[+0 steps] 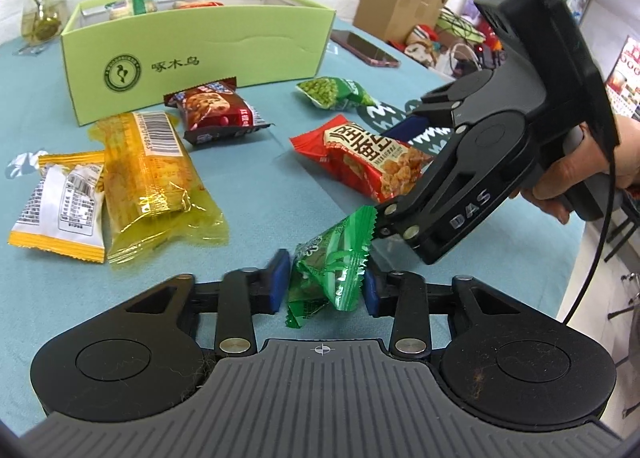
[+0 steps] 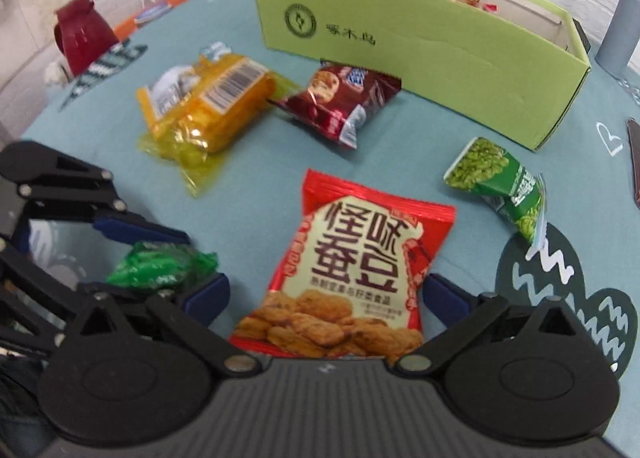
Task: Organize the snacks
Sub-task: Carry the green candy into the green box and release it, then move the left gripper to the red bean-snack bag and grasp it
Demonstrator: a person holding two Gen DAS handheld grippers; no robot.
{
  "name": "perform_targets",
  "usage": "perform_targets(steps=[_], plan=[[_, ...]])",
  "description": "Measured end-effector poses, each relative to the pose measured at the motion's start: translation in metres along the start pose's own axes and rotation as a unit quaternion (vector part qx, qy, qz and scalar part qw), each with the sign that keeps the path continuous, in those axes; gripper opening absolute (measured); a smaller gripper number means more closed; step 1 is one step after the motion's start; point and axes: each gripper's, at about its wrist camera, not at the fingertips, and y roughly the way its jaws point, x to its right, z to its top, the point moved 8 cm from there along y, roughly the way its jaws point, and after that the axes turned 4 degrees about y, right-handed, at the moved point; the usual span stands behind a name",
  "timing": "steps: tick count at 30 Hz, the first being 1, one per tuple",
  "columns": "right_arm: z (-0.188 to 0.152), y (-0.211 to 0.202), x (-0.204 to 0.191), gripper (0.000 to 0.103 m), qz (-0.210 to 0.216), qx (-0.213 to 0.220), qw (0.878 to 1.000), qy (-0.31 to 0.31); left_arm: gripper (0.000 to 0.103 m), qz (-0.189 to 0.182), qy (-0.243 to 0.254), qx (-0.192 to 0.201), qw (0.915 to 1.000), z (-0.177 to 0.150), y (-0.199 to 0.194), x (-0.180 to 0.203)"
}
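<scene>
My left gripper (image 1: 325, 285) is shut on a small green snack packet (image 1: 330, 266), which also shows in the right wrist view (image 2: 160, 264). My right gripper (image 2: 326, 290) is open, its fingers either side of a red bean-snack bag (image 2: 352, 270) lying on the teal tablecloth; the same bag shows in the left wrist view (image 1: 368, 158). A light green cardboard box (image 1: 200, 54) with several snacks inside stands at the back, also in the right wrist view (image 2: 420, 46).
Loose on the cloth lie a yellow barcode pack (image 1: 156, 174), a yellow-white sachet (image 1: 60, 206), a dark red cookie bag (image 1: 216, 110) and a green pea bag (image 1: 332, 92). A phone (image 1: 364, 48) lies behind the box. The table edge runs along the right.
</scene>
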Motion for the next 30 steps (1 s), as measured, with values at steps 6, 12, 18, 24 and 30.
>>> perform_targets(steps=[6, 12, 18, 24, 30], plan=[[-0.003, -0.019, 0.008, 0.057, -0.008, 0.016, 1.0, 0.014, 0.004, -0.016, -0.027, 0.031, 0.999, 0.016, -0.023, -0.013], [-0.008, -0.04, 0.009, 0.056, 0.012, 0.058, 0.998, 0.032, 0.004, -0.027, -0.036, 0.051, 0.9977, 0.041, -0.04, -0.023], [0.032, -0.075, 0.04, 0.031, 0.018, 0.144, 0.987, 0.076, 0.005, -0.007, -0.022, 0.093, 0.9954, 0.107, -0.044, -0.046], [0.02, -0.059, 0.04, 0.101, 0.033, 0.141, 0.985, 0.098, 0.005, -0.006, -0.03, 0.076, 0.9966, 0.117, -0.025, -0.054], [-0.013, -0.063, 0.023, 0.102, 0.01, 0.175, 0.977, 0.121, 0.005, -0.014, -0.023, 0.032, 0.9991, 0.086, 0.004, -0.032]])
